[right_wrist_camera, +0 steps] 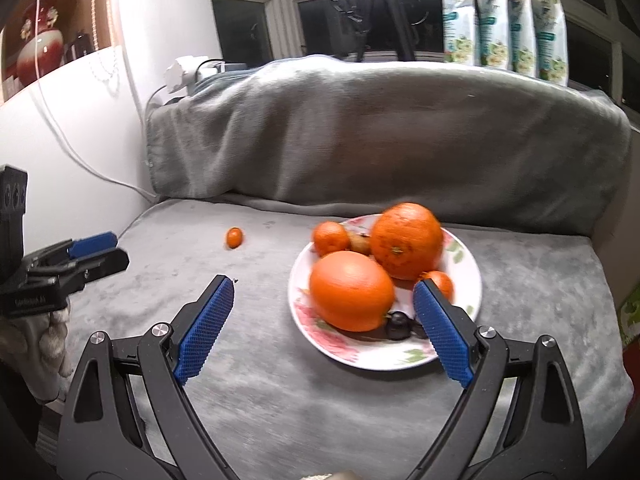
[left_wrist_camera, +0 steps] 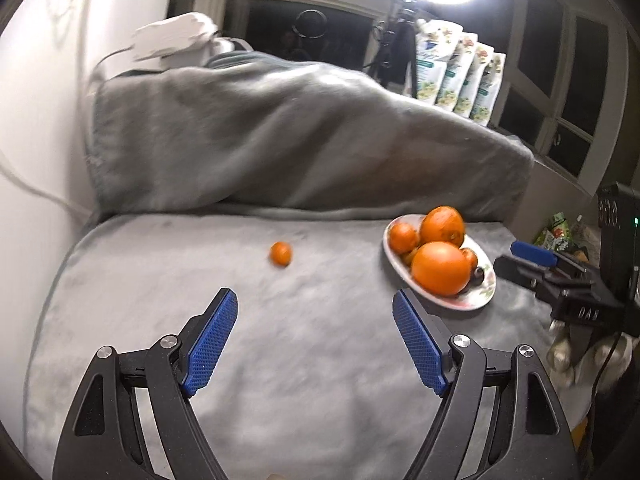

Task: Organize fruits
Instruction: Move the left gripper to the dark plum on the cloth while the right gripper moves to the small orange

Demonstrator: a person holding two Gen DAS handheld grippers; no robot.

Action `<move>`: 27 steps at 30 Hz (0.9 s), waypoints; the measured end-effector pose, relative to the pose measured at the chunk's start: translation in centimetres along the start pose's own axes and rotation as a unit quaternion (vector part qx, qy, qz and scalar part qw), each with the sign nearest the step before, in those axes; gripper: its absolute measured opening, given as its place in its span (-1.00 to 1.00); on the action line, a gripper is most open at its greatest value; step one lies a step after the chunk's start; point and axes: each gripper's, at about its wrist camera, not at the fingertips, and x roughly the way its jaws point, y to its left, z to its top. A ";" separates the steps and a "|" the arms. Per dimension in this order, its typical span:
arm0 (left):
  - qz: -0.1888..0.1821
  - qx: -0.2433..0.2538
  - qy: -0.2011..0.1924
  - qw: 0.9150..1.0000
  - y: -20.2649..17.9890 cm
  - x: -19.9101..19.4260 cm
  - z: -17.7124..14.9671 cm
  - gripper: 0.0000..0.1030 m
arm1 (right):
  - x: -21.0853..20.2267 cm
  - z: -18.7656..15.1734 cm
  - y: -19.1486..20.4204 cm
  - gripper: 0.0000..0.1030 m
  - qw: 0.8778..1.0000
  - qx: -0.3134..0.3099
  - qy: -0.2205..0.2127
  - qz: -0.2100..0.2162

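Loose small orange fruit [left_wrist_camera: 281, 253] sits alone on the grey blanket [left_wrist_camera: 248, 360], well apart from the plate [left_wrist_camera: 476, 300], off to its left. In my right wrist view the same fruit [right_wrist_camera: 235, 237] is far left of the plate [right_wrist_camera: 360, 356].

Plate is white with a floral print. It holds two big oranges [right_wrist_camera: 351, 290] [right_wrist_camera: 407, 241], a smaller orange one [right_wrist_camera: 331, 237] behind, another small orange one [right_wrist_camera: 439, 283] at the right, a brownish piece [right_wrist_camera: 361, 243] between them, and something dark [right_wrist_camera: 397, 325] at the front edge; too blurred to name.

My left gripper [left_wrist_camera: 315, 308] is spread wide, nothing between the pads, hovering over bare blanket short of the loose fruit. My right gripper [right_wrist_camera: 324, 304] is also wide open and empty, right pad [right_wrist_camera: 440, 332] over the plate's near-right side, left pad over blanket.

Blanket also drapes the backrest. Four printed pouches [right_wrist_camera: 504, 20] stand on the sill behind, tripod [right_wrist_camera: 380, 8] beside them.
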 end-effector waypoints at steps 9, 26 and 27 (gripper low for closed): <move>0.013 -0.004 0.002 1.000 0.8 -2.3 -3.0 0.56 | 1.7 1.0 2.7 0.81 0.999 -0.018 0.010 0.032; -0.012 0.005 0.021 1.000 0.6 -3.4 -5.9 0.27 | 7.1 3.2 6.5 0.81 0.994 -0.034 0.041 0.091; -0.020 0.006 0.026 0.999 0.5 -3.4 -6.2 0.16 | 7.5 3.3 6.7 0.81 0.994 -0.038 0.044 0.087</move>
